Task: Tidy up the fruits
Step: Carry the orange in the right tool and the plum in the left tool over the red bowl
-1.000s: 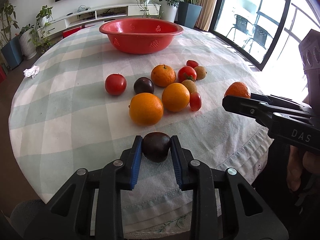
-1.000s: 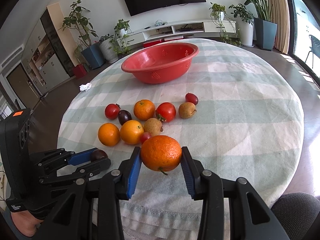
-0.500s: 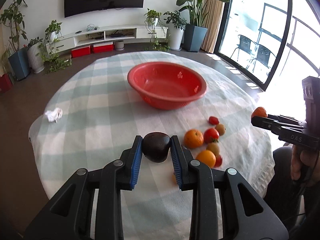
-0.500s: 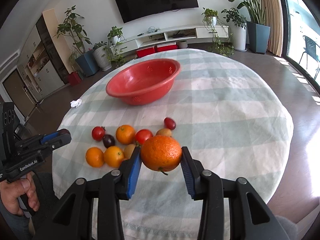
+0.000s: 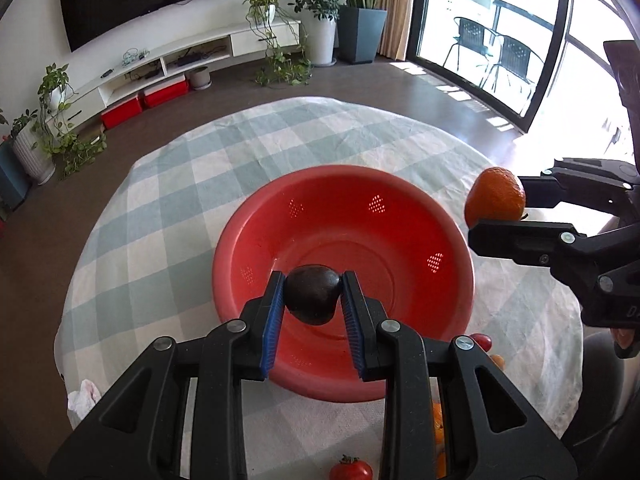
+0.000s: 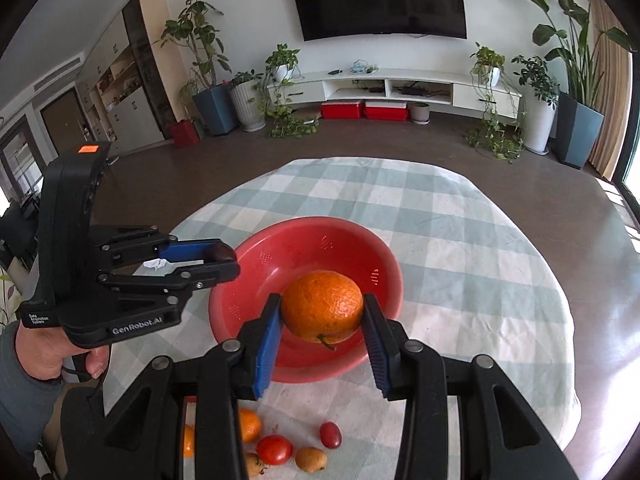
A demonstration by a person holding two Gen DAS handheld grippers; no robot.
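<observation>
My left gripper (image 5: 313,298) is shut on a dark purple plum (image 5: 312,300) and holds it above the near side of the empty red bowl (image 5: 400,216). My right gripper (image 6: 322,316) is shut on an orange (image 6: 322,305) and holds it above the same bowl (image 6: 384,264). The right gripper with its orange (image 5: 495,201) shows at the bowl's right rim in the left wrist view. The left gripper with the plum (image 6: 223,253) shows at the bowl's left rim in the right wrist view.
Loose fruit lies on the checked tablecloth (image 6: 480,240) near the front edge: a red tomato (image 6: 274,450), a small red fruit (image 6: 330,435), a brown fruit (image 6: 311,459) and oranges (image 6: 250,425). A white crumpled tissue (image 5: 82,398) lies at the table's left edge.
Both grippers have risen and moved forward from the fruit pile to above the red bowl, each still holding its fruit.
</observation>
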